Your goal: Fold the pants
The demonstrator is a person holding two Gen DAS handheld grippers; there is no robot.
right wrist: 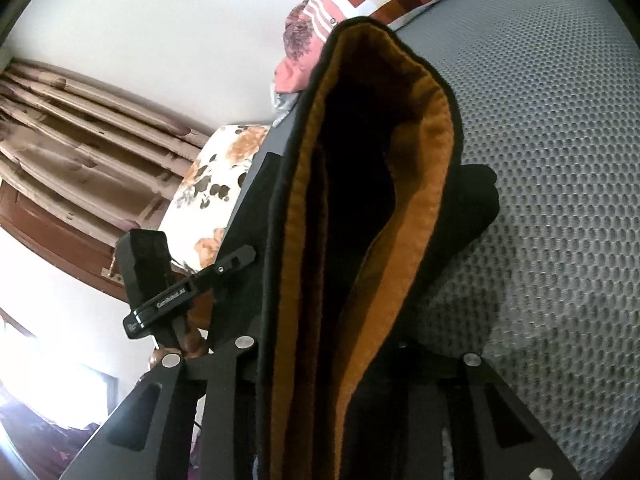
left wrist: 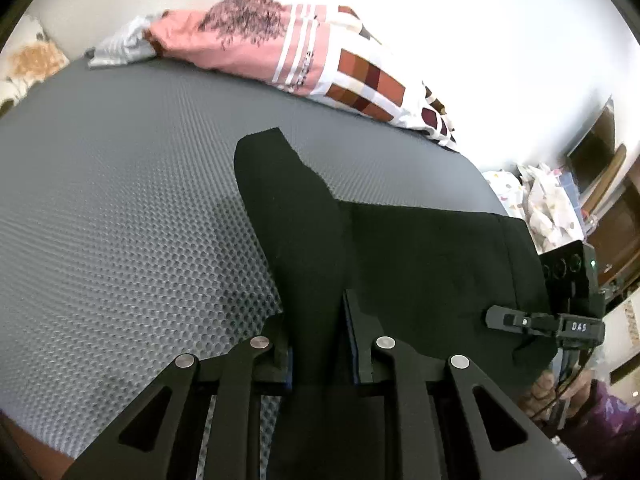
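Left wrist view: the left gripper (left wrist: 316, 340) has its fingers pinching a band of the black pants (left wrist: 400, 264), which drape from there onto the grey bed (left wrist: 120, 200), likely so the cloth hangs straight for a fold. Its fingers point along the bed toward the pillows (left wrist: 320, 60). The right gripper (right wrist: 320, 360) tilts upward, fingers pinching the waistband, whose brown lining (right wrist: 400, 240) gapes toward the camera.
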